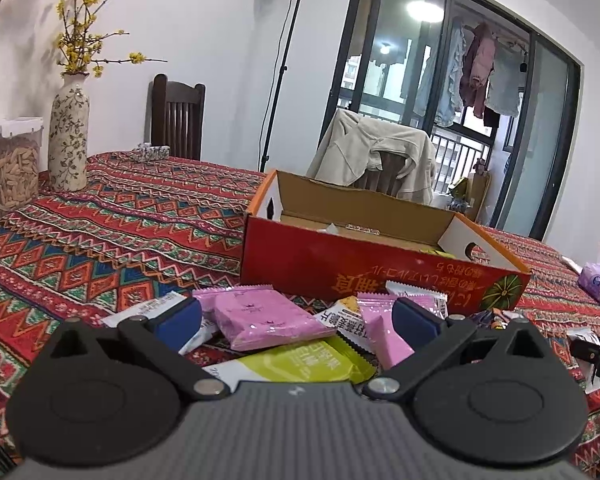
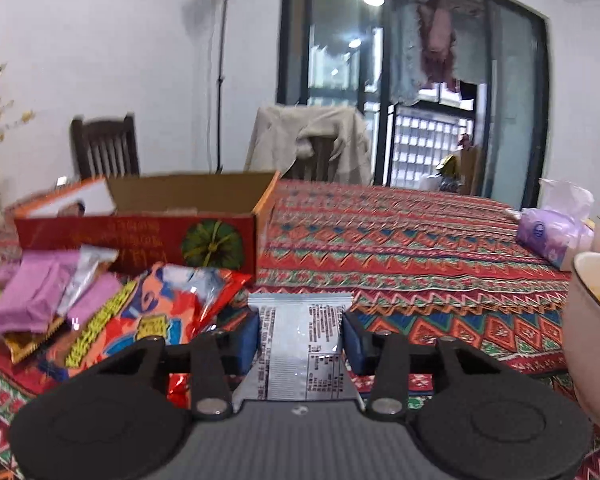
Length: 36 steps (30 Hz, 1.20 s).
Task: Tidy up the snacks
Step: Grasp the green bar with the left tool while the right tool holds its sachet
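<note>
Right gripper (image 2: 300,336) first: its jaws sit about half open, and both blue pads (image 2: 248,340) press on the sides of one silver packet (image 2: 300,332), so it's grasping that packet just above the tablecloth (image 2: 420,264). The view is a bit blurred, but the pads look tight on the wrapper.

Left gripper (image 1: 296,320) is spread wide and holds nothing – it hangs over the snack pile, with a pink packet (image 1: 268,320) lying between its fingers but not touching them.

Counting outward in the left view: three pink packets that I can make out, one green packet (image 1: 300,364), and a few white ones I can't count for sure. In the right view there's also one big red-orange bag (image 2: 152,312) right beside the silver packet.

Behind the pile sits one open red box (image 1: 364,256), a few bits showing inside. Further out – one vase (image 1: 68,136), one clear jar (image 1: 8,168), one tissue pack (image 2: 552,236), one white bowl (image 2: 588,320) at the right edge, and two chairs, one (image 1: 380,156) with a jacket over it.
</note>
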Each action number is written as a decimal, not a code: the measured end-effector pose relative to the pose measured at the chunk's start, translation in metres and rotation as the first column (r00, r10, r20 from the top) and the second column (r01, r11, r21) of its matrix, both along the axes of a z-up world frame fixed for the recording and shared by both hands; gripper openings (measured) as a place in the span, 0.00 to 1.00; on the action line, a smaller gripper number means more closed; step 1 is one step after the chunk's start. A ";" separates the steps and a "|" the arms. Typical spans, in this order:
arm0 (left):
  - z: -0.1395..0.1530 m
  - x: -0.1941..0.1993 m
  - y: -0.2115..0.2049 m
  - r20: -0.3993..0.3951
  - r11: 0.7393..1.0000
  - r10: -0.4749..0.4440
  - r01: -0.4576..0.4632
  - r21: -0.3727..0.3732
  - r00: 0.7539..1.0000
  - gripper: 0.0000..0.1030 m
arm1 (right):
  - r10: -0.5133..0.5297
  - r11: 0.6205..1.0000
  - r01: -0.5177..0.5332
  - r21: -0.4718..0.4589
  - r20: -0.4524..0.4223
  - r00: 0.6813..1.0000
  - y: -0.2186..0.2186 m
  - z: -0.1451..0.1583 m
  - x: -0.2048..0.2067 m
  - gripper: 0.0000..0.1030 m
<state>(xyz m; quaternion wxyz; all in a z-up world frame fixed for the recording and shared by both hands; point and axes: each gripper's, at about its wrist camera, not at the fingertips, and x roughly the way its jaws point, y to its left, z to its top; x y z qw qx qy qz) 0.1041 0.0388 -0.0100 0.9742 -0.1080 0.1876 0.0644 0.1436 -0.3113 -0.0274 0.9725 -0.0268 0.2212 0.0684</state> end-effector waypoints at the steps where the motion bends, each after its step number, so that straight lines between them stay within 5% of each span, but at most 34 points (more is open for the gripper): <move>1: 0.003 -0.002 0.002 0.003 1.000 0.010 -0.010 0.013 1.000 1.00 | -0.004 1.000 0.004 0.014 0.008 1.000 -0.003 0.001 -0.001 0.42; 6: 0.016 -0.012 0.022 0.020 0.995 0.065 -0.066 0.080 0.998 1.00 | 0.003 1.000 -0.004 0.029 0.032 0.999 -0.004 0.002 -0.004 0.42; 15: 0.000 -0.001 0.041 -0.183 0.987 -0.025 0.053 0.151 0.983 1.00 | 0.008 0.999 -0.010 0.040 0.040 0.999 -0.005 0.002 -0.006 0.42; 25: -0.018 0.017 0.023 -0.249 0.969 -0.154 0.195 0.150 0.956 1.00 | 0.013 0.999 -0.014 0.041 0.039 0.999 -0.003 0.001 -0.005 0.42; 30: -0.025 0.024 0.017 -0.347 0.958 -0.227 0.273 0.088 0.910 0.97 | 0.015 0.999 -0.018 0.051 0.046 0.999 -0.004 0.001 -0.006 0.42; 33: -0.023 0.012 0.010 -0.340 0.964 -0.220 0.257 0.069 0.914 0.84 | 0.026 0.997 -0.029 0.067 0.049 0.998 -0.007 0.002 -0.007 0.42; 36: -0.018 0.005 0.001 -0.337 0.961 -0.238 0.271 0.053 0.911 0.58 | 0.033 0.996 -0.037 0.076 0.045 0.998 -0.007 0.001 -0.005 0.42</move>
